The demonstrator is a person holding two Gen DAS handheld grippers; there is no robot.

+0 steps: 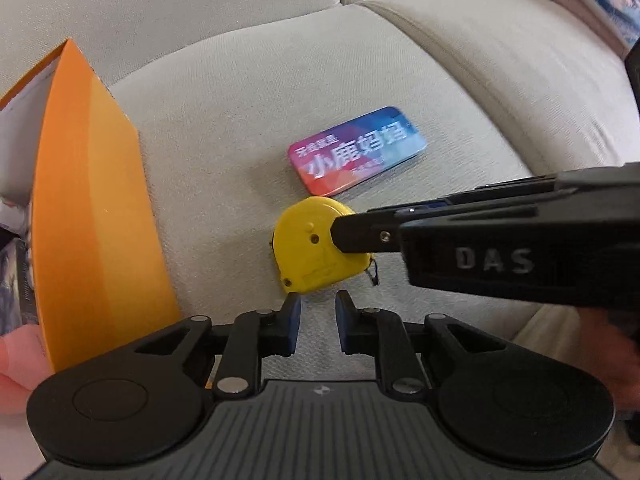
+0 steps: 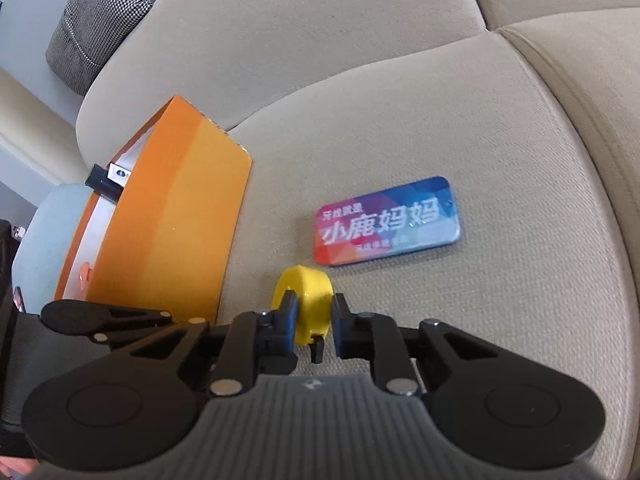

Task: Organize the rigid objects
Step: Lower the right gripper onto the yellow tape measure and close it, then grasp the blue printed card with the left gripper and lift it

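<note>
Right gripper (image 2: 313, 320): jaws narrowly parted, straddling the yellow tape measure (image 2: 304, 304) low in the centre of the right wrist view. The left pad appears to touch the case; a thin gap shows at the right pad, so a firm clamp cannot be confirmed. In the left wrist view the same gripper enters from the right edge, its tip over the tape measure's upper right side.

Left gripper (image 1: 318, 312): jaws narrowly parted, nothing between them, only sofa fabric. Its tips sit just below the tape measure, at lower centre.

The tape measure stands on edge on the beige sofa cushion (image 2: 500, 140). Just above and right of it lies a flat multicoloured tin (image 2: 386, 222) with white characters, apart from it. An orange box (image 2: 172, 216) stands along the left, open at the top.
</note>
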